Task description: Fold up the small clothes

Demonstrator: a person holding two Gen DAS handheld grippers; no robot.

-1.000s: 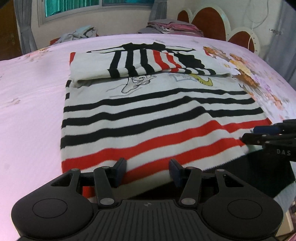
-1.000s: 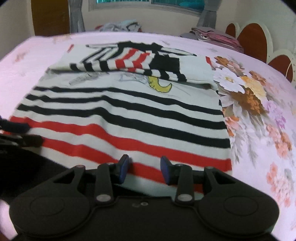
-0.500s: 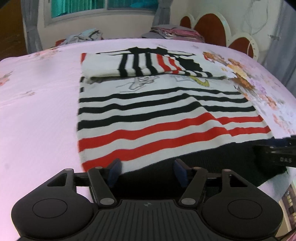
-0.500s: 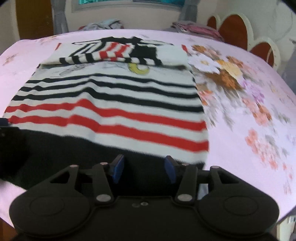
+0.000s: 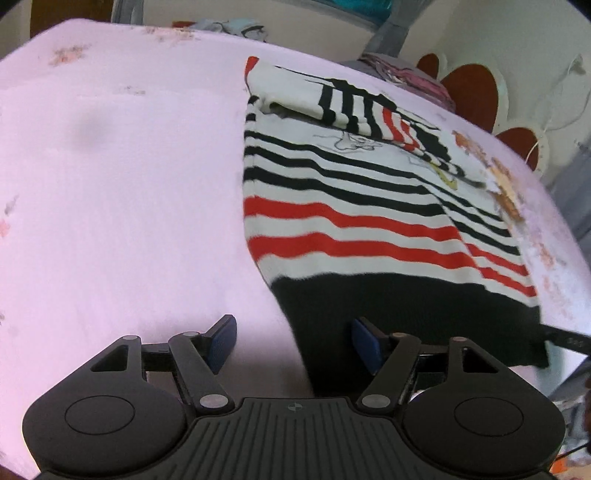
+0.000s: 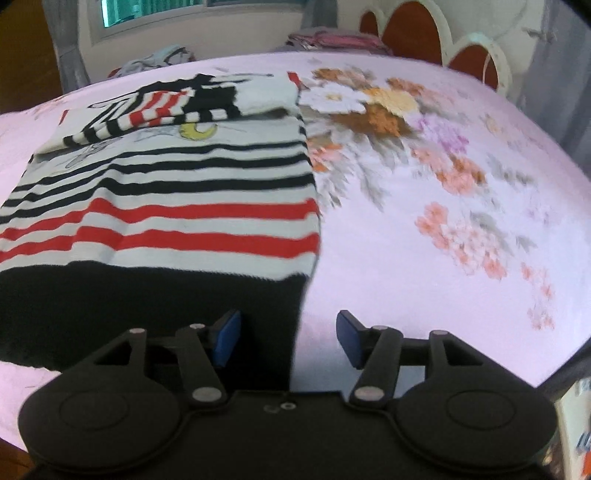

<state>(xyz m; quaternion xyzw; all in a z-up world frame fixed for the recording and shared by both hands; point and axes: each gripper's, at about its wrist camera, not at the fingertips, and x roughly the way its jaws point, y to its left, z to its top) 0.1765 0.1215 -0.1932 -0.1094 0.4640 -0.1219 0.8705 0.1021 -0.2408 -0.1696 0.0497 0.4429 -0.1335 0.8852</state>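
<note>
The white knitted sweater with black and red stripes and a broad black hem [image 5: 369,229] lies flat on the pink floral bedsheet [image 5: 122,206], its hem at the near edge of the bed and its striped sleeves folded across the chest toward the far edge.

The left gripper [image 5: 293,341] hovers over the sweater's near left corner. Its jaws have just been opening and stand well apart; the black hem's edge runs between the blue pads [image 5: 365,343], which do not press on it.

The right gripper [image 6: 288,338] hovers over the near right corner of the sweater [image 6: 192,206]. Its jaws have likewise just been opening, and the hem's side edge lies between the parted fingers, ungripped.

Beyond the far edge, heaps of clothes [image 6: 332,38] sit near the scalloped brown headboard [image 6: 436,33].
</note>
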